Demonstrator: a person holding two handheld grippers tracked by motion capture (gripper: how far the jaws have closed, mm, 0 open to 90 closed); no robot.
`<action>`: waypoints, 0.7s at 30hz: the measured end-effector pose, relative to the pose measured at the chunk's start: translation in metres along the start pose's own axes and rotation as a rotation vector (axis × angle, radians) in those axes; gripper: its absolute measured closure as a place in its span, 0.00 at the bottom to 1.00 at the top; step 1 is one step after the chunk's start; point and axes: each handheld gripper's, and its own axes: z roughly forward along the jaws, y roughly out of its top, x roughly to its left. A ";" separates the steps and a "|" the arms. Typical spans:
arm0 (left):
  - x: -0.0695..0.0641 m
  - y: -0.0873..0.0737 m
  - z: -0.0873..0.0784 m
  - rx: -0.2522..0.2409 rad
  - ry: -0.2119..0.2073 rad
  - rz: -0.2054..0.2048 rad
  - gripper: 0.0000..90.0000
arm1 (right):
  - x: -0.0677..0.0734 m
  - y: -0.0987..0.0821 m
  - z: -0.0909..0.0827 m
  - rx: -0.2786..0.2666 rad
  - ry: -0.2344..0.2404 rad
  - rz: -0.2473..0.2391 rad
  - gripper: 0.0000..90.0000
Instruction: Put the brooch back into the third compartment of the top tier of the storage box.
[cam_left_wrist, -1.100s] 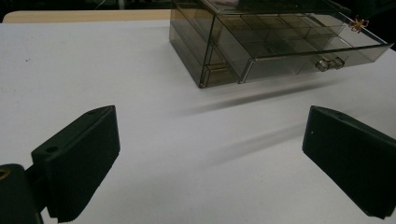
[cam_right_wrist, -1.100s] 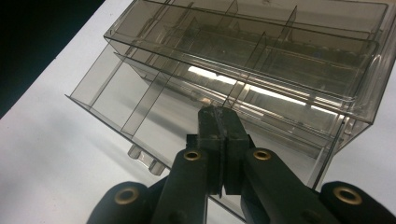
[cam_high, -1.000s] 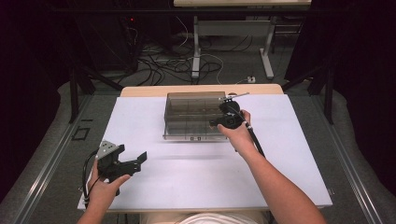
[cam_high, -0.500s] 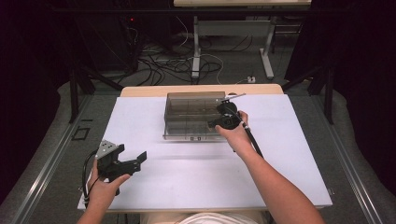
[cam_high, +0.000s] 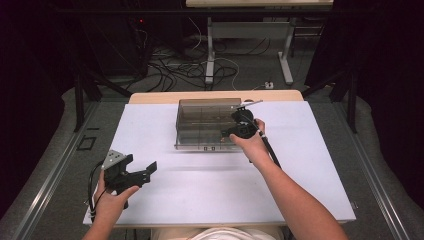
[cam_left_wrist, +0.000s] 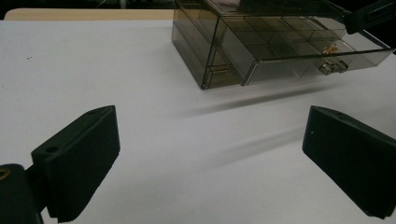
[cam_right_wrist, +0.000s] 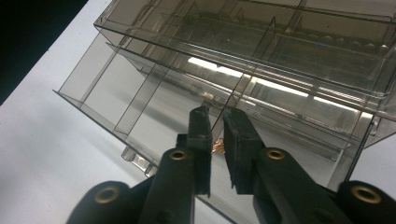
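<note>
A smoky clear drawer box (cam_high: 200, 111) stands at the table's far middle, its bottom drawer (cam_high: 197, 141) pulled out toward me. My right gripper (cam_high: 231, 132) hovers over the drawer's right end. In the right gripper view its jaws (cam_right_wrist: 217, 121) stand almost together, a thin slit between them, above a divided compartment (cam_right_wrist: 116, 93). A small golden piece (cam_right_wrist: 216, 147) lies under them on the drawer floor, also seen as the golden piece (cam_left_wrist: 330, 48) in the left gripper view. My left gripper (cam_high: 139, 163) rests open and empty at the front left, as the left gripper (cam_left_wrist: 210, 140) view also shows.
The white tabletop (cam_high: 300, 170) spreads wide around the box. A wooden edge (cam_high: 150, 96) shows behind it. Cables (cam_high: 180, 70) and table legs (cam_high: 210, 50) lie on the floor beyond. A black cable (cam_high: 269, 150) trails from my right gripper along the forearm.
</note>
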 end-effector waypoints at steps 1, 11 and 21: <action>0.000 0.000 0.000 0.001 0.002 0.002 0.04 | 0.000 0.000 0.000 0.001 0.002 0.002 0.87; 0.000 0.000 0.001 0.003 -0.001 -0.003 0.04 | -0.002 0.000 -0.001 0.014 0.000 0.011 0.70; -0.002 -0.001 0.000 0.003 -0.003 0.006 0.04 | -0.003 0.003 -0.007 -0.029 -0.032 0.016 0.50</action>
